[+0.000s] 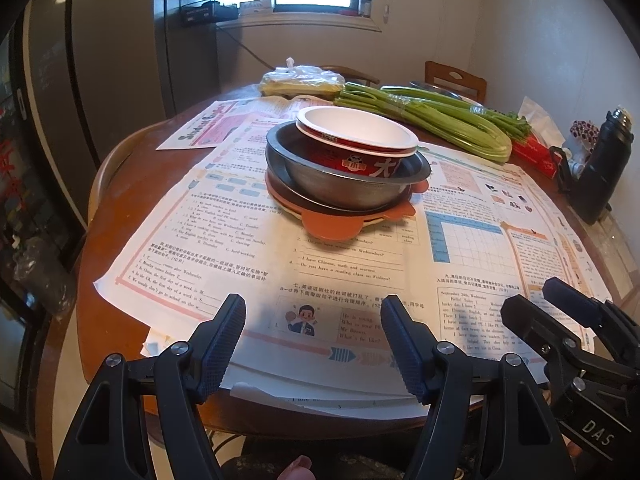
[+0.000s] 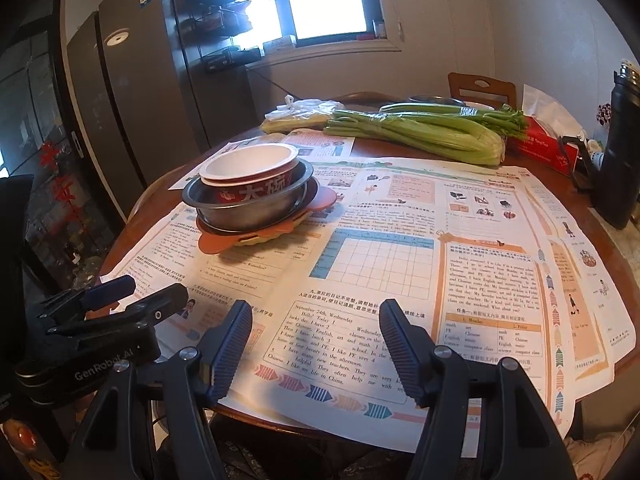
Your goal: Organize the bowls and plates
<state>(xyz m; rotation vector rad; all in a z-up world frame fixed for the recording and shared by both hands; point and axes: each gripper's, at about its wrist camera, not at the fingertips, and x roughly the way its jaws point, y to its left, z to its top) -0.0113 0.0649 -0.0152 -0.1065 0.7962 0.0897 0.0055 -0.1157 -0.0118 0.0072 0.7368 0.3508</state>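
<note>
Left hand-held gripper hangs low at the near edge of the bench, its blue ribbed fingers spread wide apart with nothing between them. Right hand-held gripper hovers just beside it, jaws equally wide, gripping nothing; each one shows at the edge of the other's view. Below both lie printed worksheets, spread across most of the round wooden top.

Further out, toward the middle of the bench, sits the stack. At the bottom, an orange plate with a rounded tab pointing this way, and a pale yellow rim peeking from under it. On that plate rests a dark plate, only its edge showing. On top of that stands a metal bowl with a dark rim, and nested inside it, slightly tilted, a red bowl with a white interior and large white lettering on its side. From the right wrist view the same pile sits left of centre: metal bowl, red bowl, orange plate.

Beyond the stack, a bundle of green celery lies across the far side, with a plastic bag just left of it. A red tissue box and a dark flask stand at the far right. A chair back rises behind the bench.
</note>
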